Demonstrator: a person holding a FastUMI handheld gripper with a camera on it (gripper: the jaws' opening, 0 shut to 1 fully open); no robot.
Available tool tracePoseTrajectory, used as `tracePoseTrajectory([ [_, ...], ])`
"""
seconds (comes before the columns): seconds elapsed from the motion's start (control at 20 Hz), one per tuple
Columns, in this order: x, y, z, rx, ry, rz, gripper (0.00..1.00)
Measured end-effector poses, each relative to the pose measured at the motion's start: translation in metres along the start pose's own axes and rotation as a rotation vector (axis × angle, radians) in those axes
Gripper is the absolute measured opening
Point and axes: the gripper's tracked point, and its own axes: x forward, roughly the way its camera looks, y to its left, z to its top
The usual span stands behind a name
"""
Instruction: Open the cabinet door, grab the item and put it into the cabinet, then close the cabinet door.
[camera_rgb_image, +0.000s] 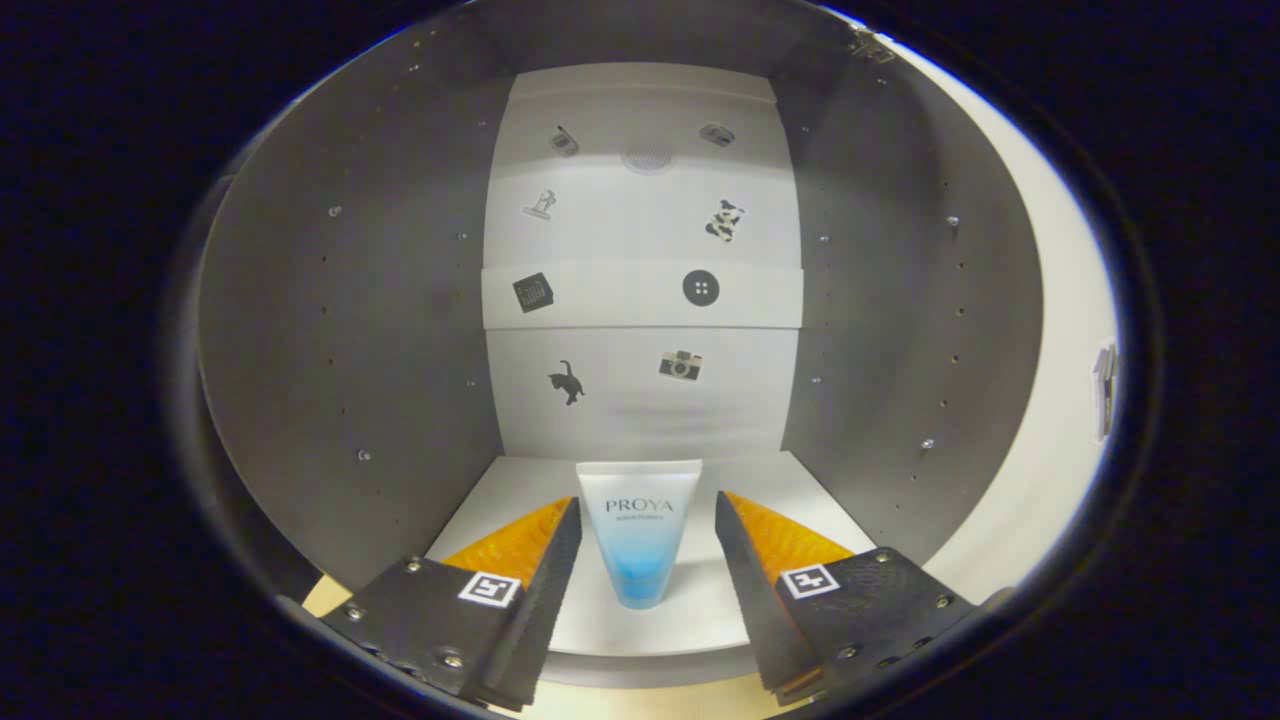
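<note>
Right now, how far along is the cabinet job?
The cabinet door stands swung open to the right, so opening looks done. The white and blue tube stands upright on its cap on the cabinet floor, placed inside. In hand: the gripper is open, its fingers either side of the tube with gaps, not pressing it. Left: backing out and closing the door.

Small stickers (640, 270) on cabinet back panel (640, 400) were too tiny to identify with certainty. Round faint mark (647, 160) near panel top was blurred. Hinge (868, 45) at upper right was partly cut off. Door handle (1103, 390) on open door (1050, 400) was distorted. Gripper (645, 520) finger bases were cut off below; whether pads touched tube (638, 535) unclear.
</note>
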Motion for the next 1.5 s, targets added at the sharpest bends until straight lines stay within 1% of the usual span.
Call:
tracePoseTrajectory([
  [0.2,-0.030,-0.004,-0.006,0.007,0.005,-0.007,0.80],
  [0.3,-0.052,-0.005,-0.008,0.012,0.000,-0.011,0.80],
  [0.55,-0.131,-0.002,-0.004,0.013,-0.032,-0.007,0.80],
  [0.7,-0.182,-0.004,-0.003,0.037,-0.050,-0.010,0.80],
  [0.9,-0.254,-0.028,-0.007,0.046,-0.073,-0.074,0.80],
  [1.15,-0.338,-0.077,-0.012,0.057,-0.081,-0.191,0.80],
  [1.4,-0.402,-0.124,-0.010,0.169,-0.095,-0.258,0.80],
  [1.5,-0.421,-0.151,-0.011,0.177,-0.101,-0.298,0.79],
])
